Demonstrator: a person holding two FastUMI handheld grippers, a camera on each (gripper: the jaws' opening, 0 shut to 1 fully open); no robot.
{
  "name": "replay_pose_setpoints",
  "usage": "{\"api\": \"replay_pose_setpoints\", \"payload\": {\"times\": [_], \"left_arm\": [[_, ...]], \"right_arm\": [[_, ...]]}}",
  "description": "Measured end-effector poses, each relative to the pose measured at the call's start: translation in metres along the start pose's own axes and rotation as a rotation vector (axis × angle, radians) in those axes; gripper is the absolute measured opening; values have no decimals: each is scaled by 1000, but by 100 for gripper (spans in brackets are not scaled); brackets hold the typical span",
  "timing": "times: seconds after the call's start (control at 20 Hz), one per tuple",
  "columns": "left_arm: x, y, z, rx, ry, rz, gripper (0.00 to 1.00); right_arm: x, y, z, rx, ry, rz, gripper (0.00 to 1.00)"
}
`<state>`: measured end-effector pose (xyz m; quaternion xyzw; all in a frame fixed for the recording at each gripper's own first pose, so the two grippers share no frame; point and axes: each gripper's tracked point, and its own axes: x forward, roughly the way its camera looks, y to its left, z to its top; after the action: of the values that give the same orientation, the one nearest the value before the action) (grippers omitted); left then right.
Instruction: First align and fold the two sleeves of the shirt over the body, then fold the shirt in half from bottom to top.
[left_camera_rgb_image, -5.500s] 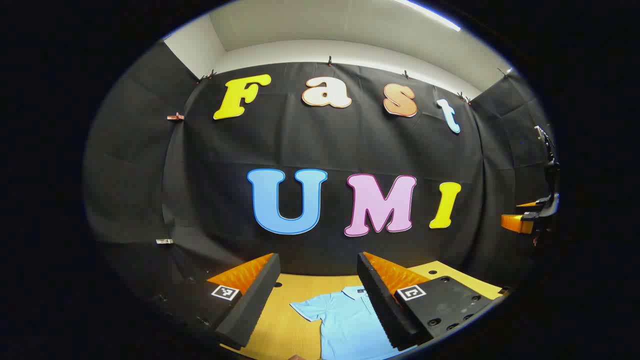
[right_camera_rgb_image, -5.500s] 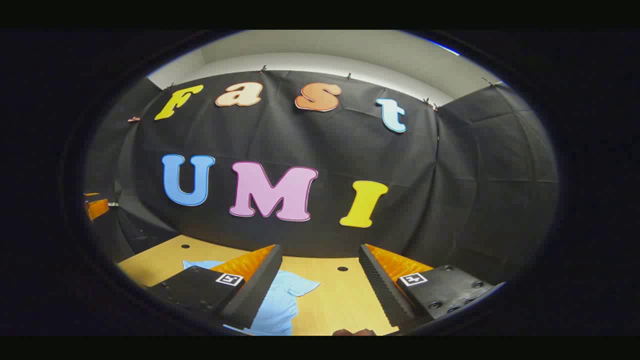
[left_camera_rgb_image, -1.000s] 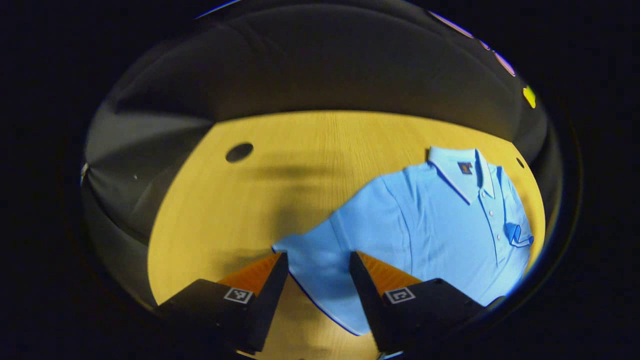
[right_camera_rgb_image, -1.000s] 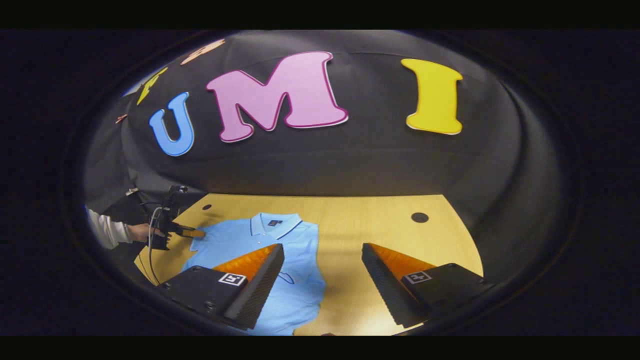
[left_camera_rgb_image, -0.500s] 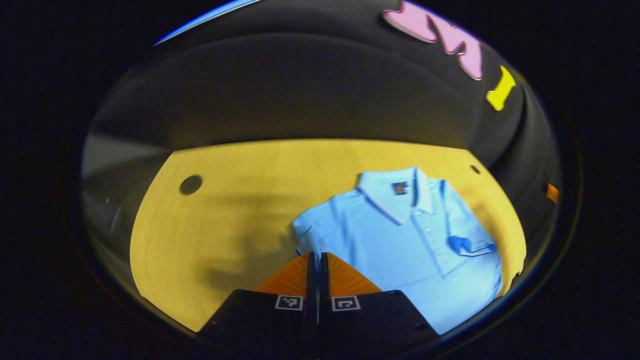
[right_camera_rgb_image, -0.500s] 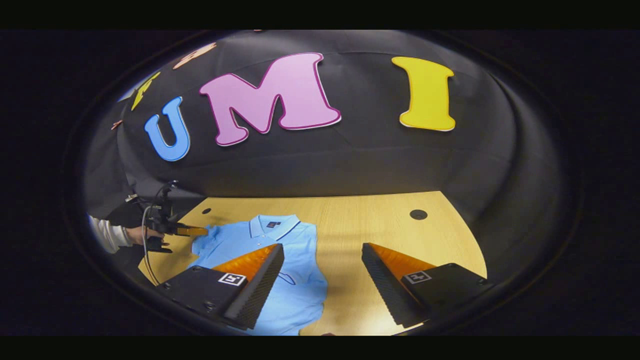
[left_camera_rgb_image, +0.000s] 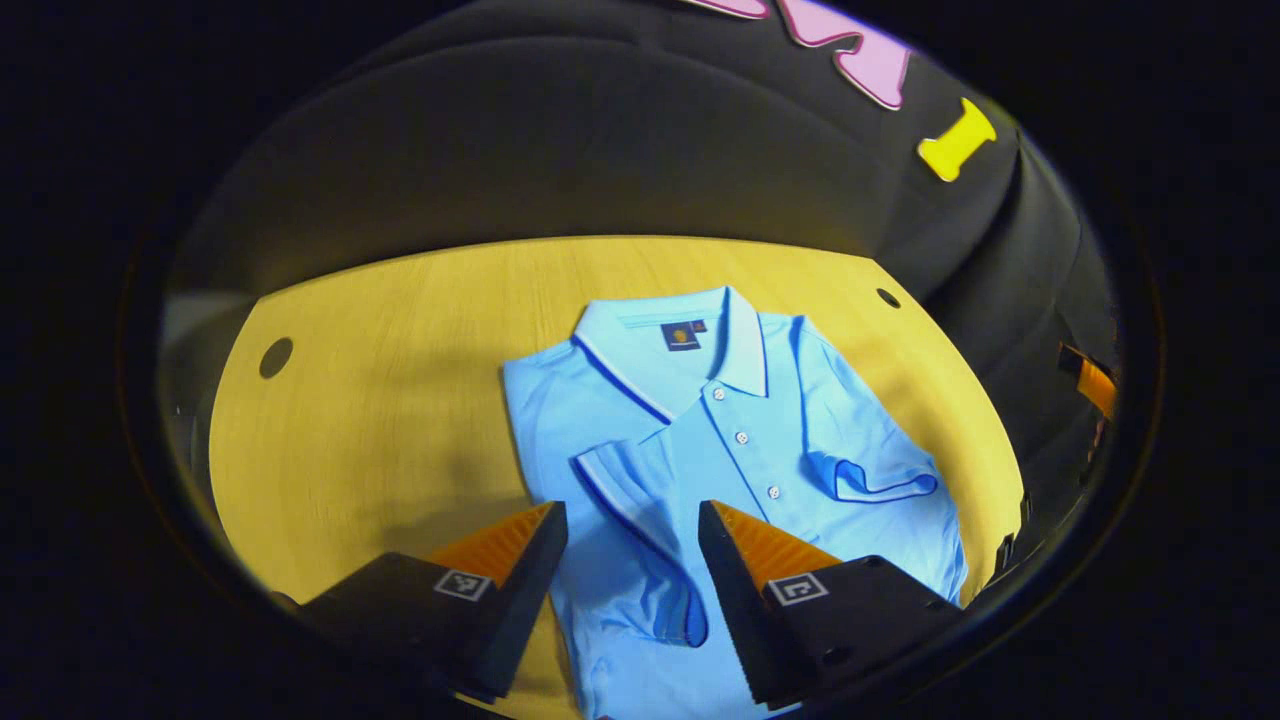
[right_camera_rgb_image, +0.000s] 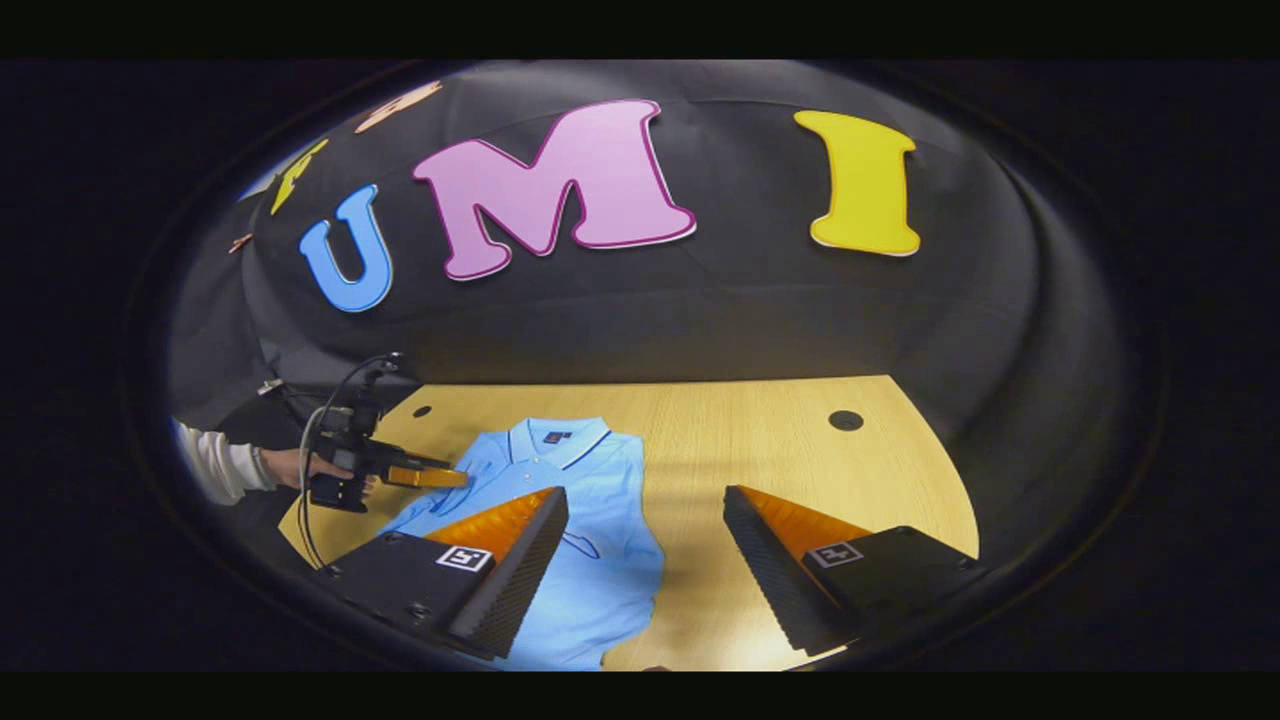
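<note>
Both sleeves folded onto the blue shirt (left_camera_rgb_image: 720, 430)
It lies flat, collar up (buttons showing), on the wooden table (left_camera_rgb_image: 400, 380); the left gripper (left_camera_rgb_image: 632, 520) hangs spread above its sleeve (left_camera_rgb_image: 630, 500), the right gripper (right_camera_rgb_image: 645, 510) gapes, holding nothing

light falls from above: the tabletop (left_camera_rgb_image: 400, 340) is bright, the wall behind dim. my jaws throw soft shadows on the wood in the left gripper view. the shirt (left_camera_rgb_image: 720, 440) is sharp at centre there; both views bend hard and darken toward the rims, with slight blur at the edges.
</note>
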<state>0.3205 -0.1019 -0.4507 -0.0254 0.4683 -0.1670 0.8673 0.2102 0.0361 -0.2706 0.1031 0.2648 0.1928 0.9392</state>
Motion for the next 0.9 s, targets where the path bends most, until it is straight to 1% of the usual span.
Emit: {"api": "replay_pose_setpoints", "payload": {"times": [0.05,0.1,0.15,0.2,0.3,0.35,0.5,0.6,0.7,0.8,0.9], "left_arm": [[-9,-1,6,-17,-30,-3,88],[-22,-4,8,-28,-48,-8,92],[-41,-6,6,-37,-64,-13,92],[-61,-8,2,-48,-75,-21,93],[-105,-14,-23,-67,-81,-29,94],[-127,-15,-42,-76,-81,-23,94],[-176,-26,-123,-138,-37,-21,94],[-195,-31,-183,-179,23,-20,94],[-205,-32,-237,-206,91,-18,94],[-212,-36,-269,-229,133,-41,94],[-216,-42,-290,-220,159,-75,94]], "right_arm": [[-4,-2,-5,2,9,7,98],[-8,-3,-11,9,21,18,98],[-11,-4,-18,19,39,33,98],[-16,-5,-27,34,58,53,98],[-27,-5,-48,59,102,97,98],[-31,-5,-63,60,130,113,98],[-51,3,-120,58,242,160,98],[-69,15,-157,68,307,177,98],[-95,34,-184,111,352,201,98],[-112,45,-213,151,392,181,98],[-124,61,-237,202,437,185,98]]}}
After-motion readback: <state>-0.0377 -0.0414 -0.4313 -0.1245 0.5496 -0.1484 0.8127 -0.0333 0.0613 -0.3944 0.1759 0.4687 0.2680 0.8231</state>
